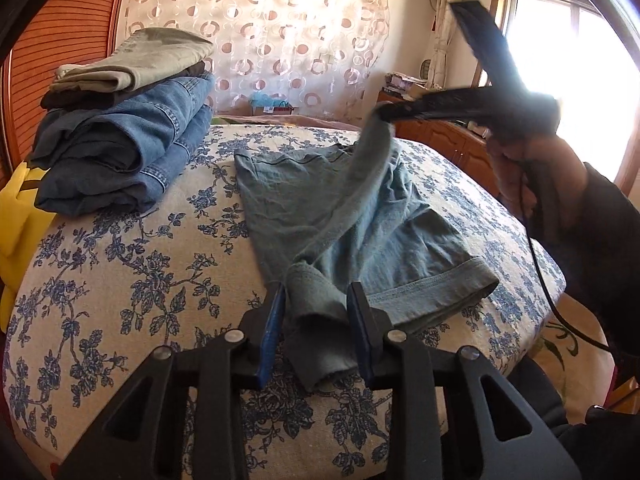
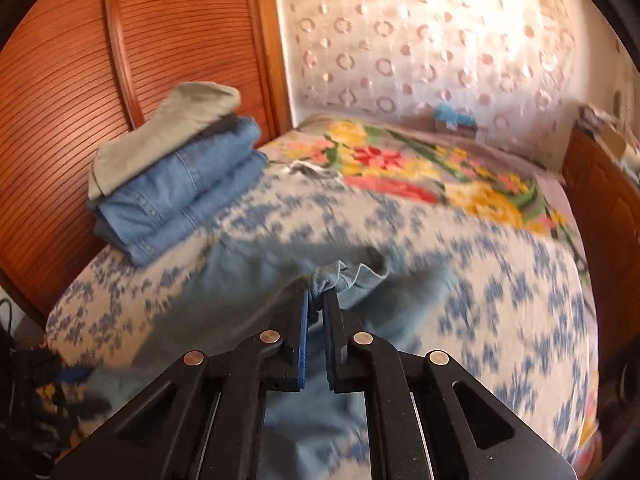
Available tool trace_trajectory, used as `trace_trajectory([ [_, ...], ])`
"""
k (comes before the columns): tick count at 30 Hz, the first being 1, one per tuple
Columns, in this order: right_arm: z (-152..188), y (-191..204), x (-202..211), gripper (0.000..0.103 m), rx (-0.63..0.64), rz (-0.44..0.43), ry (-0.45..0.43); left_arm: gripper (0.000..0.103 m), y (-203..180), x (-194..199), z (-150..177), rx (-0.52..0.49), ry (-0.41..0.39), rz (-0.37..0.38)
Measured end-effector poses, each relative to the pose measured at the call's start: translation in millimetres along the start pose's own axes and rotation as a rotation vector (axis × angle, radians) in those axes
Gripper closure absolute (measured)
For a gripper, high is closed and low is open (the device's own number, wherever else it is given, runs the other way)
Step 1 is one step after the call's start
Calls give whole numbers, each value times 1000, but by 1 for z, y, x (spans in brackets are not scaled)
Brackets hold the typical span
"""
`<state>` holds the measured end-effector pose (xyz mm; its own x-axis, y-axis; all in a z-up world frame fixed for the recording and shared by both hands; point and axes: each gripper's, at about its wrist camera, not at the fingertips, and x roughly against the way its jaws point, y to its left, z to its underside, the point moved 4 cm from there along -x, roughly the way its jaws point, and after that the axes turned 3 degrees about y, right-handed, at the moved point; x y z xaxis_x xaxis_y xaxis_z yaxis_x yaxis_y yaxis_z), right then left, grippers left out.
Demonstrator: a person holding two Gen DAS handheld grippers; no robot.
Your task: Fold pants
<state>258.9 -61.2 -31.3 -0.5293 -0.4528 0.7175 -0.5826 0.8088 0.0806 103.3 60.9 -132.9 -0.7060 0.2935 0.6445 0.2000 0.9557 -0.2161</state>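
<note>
On the bed (image 1: 120, 272), through the left wrist view, we see the teal pants (image 1: 328, 200) spread on the floral cover, our left claw (image 1: 316, 312) clamped on a bunched hem while the right claw (image 1: 386, 114) lifts a stretched edge. From the right wrist view, that right claw (image 2: 316, 300) is pinched together on a fold of cloth. We judge a fold is mid-carry; next, both edges must land aligned. Motion blur hides the pants' outline here, and the folded stack (image 2: 176, 176) sits well apart.

Matt, soft teal cloth pants (image 1: 352, 216) lie on a woven floral bedcover (image 1: 120, 280) beside ribbed, glossy wood panelling (image 2: 60, 100).
</note>
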Motion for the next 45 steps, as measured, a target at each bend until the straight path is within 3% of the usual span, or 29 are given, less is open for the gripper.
trace_trajectory([
  [7, -39, 50, -40, 99, 111, -41, 0, 83, 8, 4, 4, 27, -2, 14],
  [16, -51, 90, -76, 99, 165, -72, 18, 84, 7, 6, 8, 26, 8, 15],
  [18, -50, 92, -80, 89, 174, -69, 27, 84, 6, 6, 8, 21, 4, 19],
  [19, -49, 91, -80, 75, 168, -53, 30, 84, 7, 5, 7, 20, 5, 20],
  [25, -41, 72, -59, 70, 133, -52, 0, 84, 8, 4, 7, 34, 15, 24],
  [31, 2, 44, -25, 70, 114, -2, 16, 84, 6, 3, 3, 32, 19, 23],
  [38, 74, 10, 11, 70, 28, 49, 44, 75, 8, -5, -5, 64, 25, 42],
  [45, 110, -5, 20, 70, 4, 98, 41, 77, 0, -11, -7, 13, 30, 10],
])
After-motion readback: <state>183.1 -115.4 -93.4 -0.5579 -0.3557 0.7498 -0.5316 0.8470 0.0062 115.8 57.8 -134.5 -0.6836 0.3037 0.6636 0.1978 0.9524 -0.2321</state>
